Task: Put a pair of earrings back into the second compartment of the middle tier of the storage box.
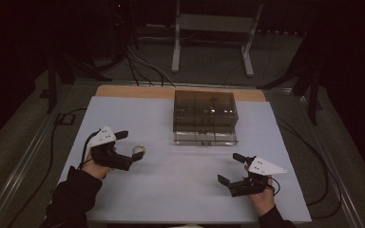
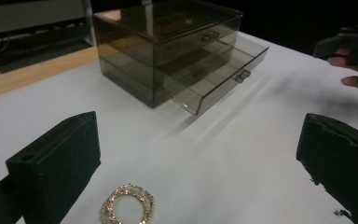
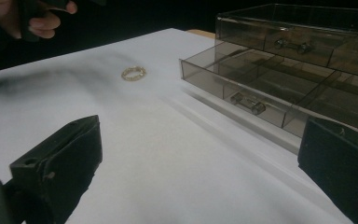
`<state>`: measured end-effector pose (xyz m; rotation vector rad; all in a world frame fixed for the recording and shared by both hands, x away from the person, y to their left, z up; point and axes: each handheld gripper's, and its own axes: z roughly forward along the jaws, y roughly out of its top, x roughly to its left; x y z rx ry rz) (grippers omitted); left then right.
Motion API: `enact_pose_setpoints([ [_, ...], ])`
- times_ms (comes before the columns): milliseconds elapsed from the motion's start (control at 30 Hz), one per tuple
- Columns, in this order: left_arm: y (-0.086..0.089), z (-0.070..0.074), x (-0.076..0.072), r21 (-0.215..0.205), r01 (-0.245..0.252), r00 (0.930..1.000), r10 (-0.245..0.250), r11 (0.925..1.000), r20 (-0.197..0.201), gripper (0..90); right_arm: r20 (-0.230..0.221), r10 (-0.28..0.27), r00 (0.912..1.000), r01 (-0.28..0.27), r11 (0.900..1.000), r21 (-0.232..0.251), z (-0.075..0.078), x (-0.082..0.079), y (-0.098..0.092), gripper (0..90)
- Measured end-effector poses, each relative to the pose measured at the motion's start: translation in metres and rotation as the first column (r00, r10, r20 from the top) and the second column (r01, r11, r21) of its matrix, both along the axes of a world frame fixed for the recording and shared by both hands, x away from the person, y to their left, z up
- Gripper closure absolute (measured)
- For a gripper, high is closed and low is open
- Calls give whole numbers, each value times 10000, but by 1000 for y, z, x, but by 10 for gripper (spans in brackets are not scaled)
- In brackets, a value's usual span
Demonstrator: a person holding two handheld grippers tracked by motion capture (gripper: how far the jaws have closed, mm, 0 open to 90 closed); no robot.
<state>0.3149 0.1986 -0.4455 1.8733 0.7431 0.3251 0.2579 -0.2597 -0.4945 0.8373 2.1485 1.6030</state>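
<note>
Left gripper [image 2: 200, 163] hovers with jaws spread wide and empty; gold hoop earrings [image 2: 127, 204] lie flat on the white table [image 2: 242, 154] just ahead, between its tips. They look light, thin, stiff and slippery, so pinching across the rims seems best. Farther off stands a smoky drawer box [image 2: 177, 51], lower drawer [image 2: 214, 84] pulled out.

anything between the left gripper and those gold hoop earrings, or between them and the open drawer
Nothing visible. The gold hoop earrings lie on bare white table just ahead of the open left gripper, between its jaws' lines. From there to the pulled-out lower drawer of the smoky box the surface is bare.
</note>
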Motion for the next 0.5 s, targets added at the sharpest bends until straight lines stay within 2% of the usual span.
enact_pose_setpoints([
  [100,-3,-5,7,23,-109,9993,110,9999,-370,38,-14,14,10000,-14,10000,-5,0,0,0,0],
  [167,-3,-7,9,96,-175,9990,179,9998,-420,53,-31,38,10000,-38,10000,-39,-1,0,0,0],
  [233,-6,-13,16,391,-594,9955,621,9975,-713,88,-88,35,10000,-35,10000,13,-1,1,0,0],
  [267,-6,-13,16,391,-594,9955,621,9975,-713,132,-88,35,10000,-35,10000,13,-1,1,0,0],
  [300,-8,-17,18,675,-745,9942,794,9949,-729,132,-100,36,9999,-36,10000,21,-1,1,0,0],
  [333,-8,-17,18,675,-745,9942,794,9949,-729,164,-87,47,10000,-47,10000,-2,-1,1,0,0],
  [367,-9,-23,21,946,-713,9925,800,9930,-920,167,-94,65,9999,-65,10000,-9,-1,1,0,0],
  [433,-9,-25,22,1087,-680,9928,780,9917,-907,228,-117,70,9999,-70,10000,0,-1,1,0,0],
  [500,-8,-34,25,1470,-961,9894,1106,9845,-936,270,-117,76,9999,-76,10000,7,-1,1,0,0],
])
